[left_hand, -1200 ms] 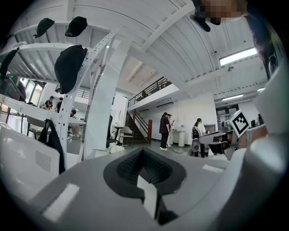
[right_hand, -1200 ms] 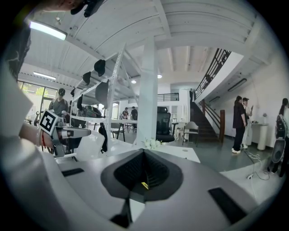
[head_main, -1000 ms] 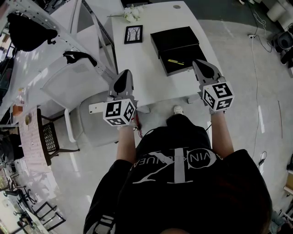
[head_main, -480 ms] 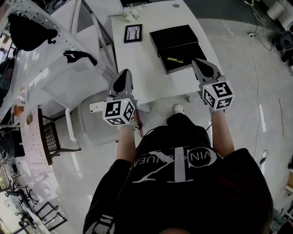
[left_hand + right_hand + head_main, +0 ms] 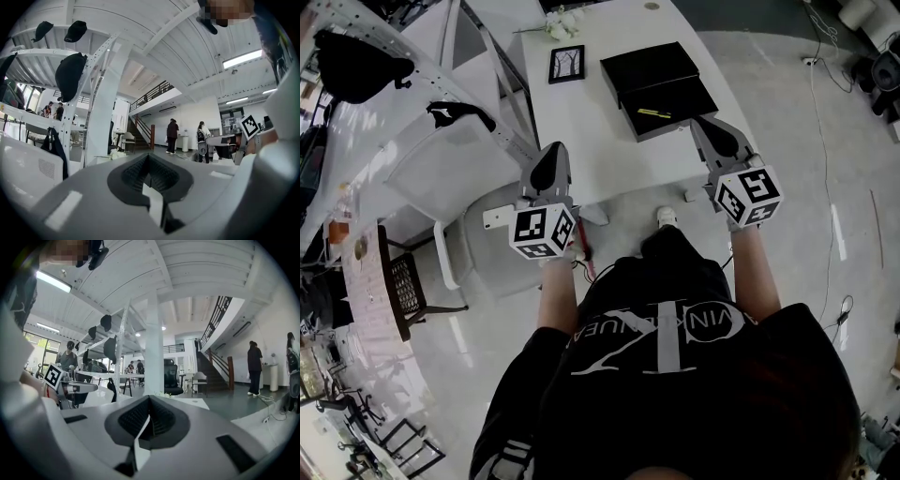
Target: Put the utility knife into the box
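— Where do we find the knife?

— We see the slim yellow utility knife (image 5: 654,112) lying flat inside the open black rectangular box (image 5: 682,92), on its dark floor and close to the near wall. The box sits on the white table (image 5: 581,131), at its right side.

— And the other black piece?

— A black rectangular panel (image 5: 647,66) lies just behind the box, touching its far edge. We cannot tell whether it is hinged to the box or only laid against it.

— How do we hold the tools?

— In its own view the left gripper (image 5: 149,180) has its jaws pressed together with nothing between them. It looks out over the room, towards black caps (image 5: 70,75) hung on a white rack (image 5: 96,93). The right gripper (image 5: 144,422) is the same in its view, jaws closed and empty.

— Where are they over the table?

— From the head view the left gripper (image 5: 551,155) hangs over the near edge of the table, well apart from the box. The right gripper (image 5: 705,127) is over the near right corner of the box, its tip overlapping that corner. We cannot tell from here whether it touches.

— What else is on the table?

— A small black-framed picture (image 5: 566,64) lies to the left of the panel, and white flowers (image 5: 560,23) lie at the far edge. A white chair (image 5: 441,173) stands left of the table.
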The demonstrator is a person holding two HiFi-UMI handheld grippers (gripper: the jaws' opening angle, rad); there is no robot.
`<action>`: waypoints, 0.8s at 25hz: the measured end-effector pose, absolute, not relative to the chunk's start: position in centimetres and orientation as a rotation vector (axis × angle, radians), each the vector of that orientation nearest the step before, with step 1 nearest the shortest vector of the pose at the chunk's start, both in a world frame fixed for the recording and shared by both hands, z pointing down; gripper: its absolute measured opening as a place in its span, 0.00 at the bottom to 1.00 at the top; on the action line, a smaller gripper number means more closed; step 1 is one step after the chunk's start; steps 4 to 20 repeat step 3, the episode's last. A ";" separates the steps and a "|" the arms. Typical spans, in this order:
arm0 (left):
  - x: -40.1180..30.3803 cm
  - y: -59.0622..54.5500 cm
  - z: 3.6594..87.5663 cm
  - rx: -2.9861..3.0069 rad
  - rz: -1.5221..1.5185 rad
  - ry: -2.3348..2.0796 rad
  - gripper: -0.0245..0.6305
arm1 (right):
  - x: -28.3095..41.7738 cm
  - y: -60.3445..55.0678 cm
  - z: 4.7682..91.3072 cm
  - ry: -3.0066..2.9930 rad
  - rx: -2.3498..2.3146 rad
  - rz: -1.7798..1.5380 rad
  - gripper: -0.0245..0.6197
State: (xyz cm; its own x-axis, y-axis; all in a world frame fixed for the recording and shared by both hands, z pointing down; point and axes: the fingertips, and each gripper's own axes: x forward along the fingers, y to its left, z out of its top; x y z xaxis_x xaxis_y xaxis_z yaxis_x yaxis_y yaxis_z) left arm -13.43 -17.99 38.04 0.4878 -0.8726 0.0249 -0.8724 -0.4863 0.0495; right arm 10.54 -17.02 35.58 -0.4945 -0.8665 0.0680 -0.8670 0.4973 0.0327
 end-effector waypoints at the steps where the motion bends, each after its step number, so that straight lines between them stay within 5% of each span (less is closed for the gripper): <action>1: -13.4 -17.8 38.0 2.665 -0.008 -1.563 0.05 | 10.5 -16.7 35.5 -2.658 1.538 0.003 0.06; 20: -13.4 -17.4 37.9 2.674 -0.013 -1.562 0.05 | 10.5 -16.1 35.4 -2.670 1.539 -0.008 0.06</action>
